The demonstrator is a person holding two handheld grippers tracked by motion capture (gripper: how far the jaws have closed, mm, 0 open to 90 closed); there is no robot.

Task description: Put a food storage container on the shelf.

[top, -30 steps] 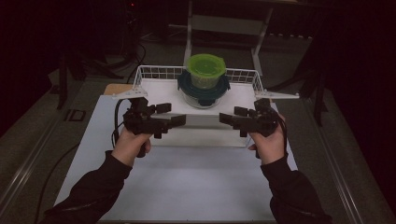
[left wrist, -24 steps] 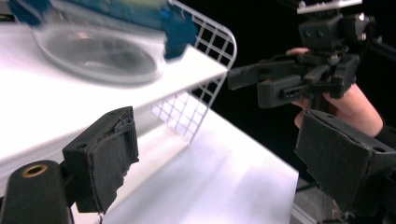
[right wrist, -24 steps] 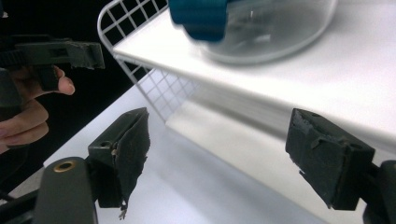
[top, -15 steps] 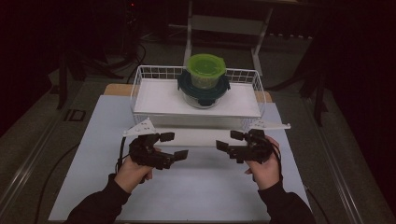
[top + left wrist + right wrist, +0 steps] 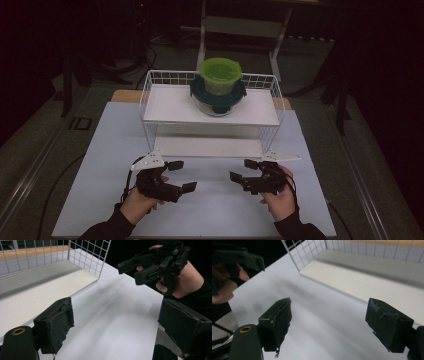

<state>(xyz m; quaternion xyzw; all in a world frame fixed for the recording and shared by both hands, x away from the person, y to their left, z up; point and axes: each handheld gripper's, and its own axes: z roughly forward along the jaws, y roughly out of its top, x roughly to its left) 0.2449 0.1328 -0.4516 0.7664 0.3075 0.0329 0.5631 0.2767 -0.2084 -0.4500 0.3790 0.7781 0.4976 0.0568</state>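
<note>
A white wire rack (image 5: pixel 146 95) with two shelves stands at the back of the white mat (image 5: pixel 215 215). On its upper shelf a green-lidded tub (image 5: pixel 220 72) sits on top of a clear bowl with a dark teal lid (image 5: pixel 199 92). My left gripper (image 5: pixel 182 176) hovers low over the mat in front of the rack, open, with nothing between its jaws. My right gripper (image 5: pixel 241 170) faces it from the right, also open and empty. In the left gripper view my own gripper (image 5: pixel 117 327) has its jaws wide apart, and the right gripper (image 5: pixel 155 262) shows beyond them.
The rack's lower shelf (image 5: pixel 372 282) lies just beyond both grippers, its wire side wall (image 5: pixel 87 252) close by. Bare mat stretches between and in front of the hands. Dark floor and stands surround the table.
Both hands have come down and back toward the near edge, from level with the rack's upper shelf to low over the mat. The jaws stay open and the tubs have not moved.
</note>
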